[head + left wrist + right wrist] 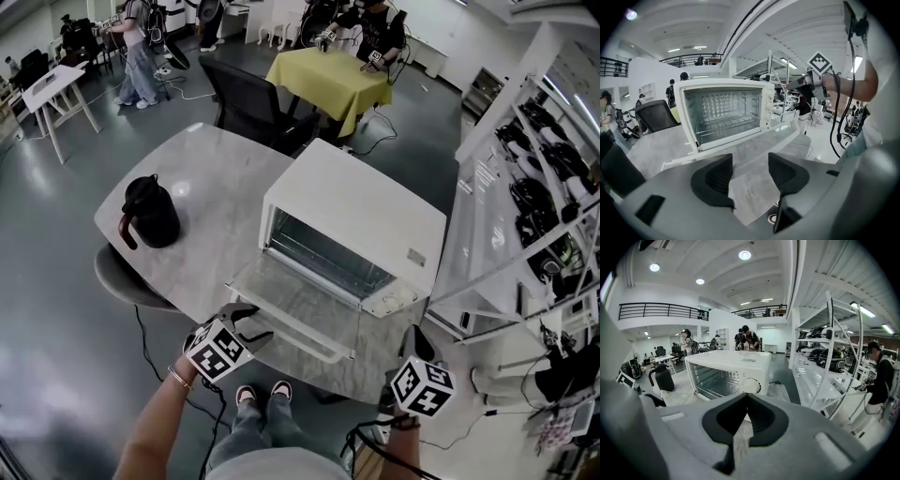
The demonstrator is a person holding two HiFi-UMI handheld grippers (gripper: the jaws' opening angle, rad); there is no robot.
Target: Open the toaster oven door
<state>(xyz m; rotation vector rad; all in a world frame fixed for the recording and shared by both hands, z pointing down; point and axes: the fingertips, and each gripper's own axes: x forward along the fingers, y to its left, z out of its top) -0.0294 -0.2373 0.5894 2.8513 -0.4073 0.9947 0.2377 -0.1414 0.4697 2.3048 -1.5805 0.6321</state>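
A marble table (206, 187) fills mid-frame. At its lower edge our left gripper (750, 158), jaws apart and empty, hovers by the door (295, 302), which lies flat open. Lower right, our right gripper (746, 397) is closed on nothing. Beyond stands the oven (366, 211), with a black jug (150, 214) to its left.

Glossy grey floor (56, 244) bearing a marble-topped table (216, 169), black chair (246, 101) and yellow-clothed table (323, 80). White shelving rack (483, 202) at right. Round ceiling lights (744, 255) overhead.
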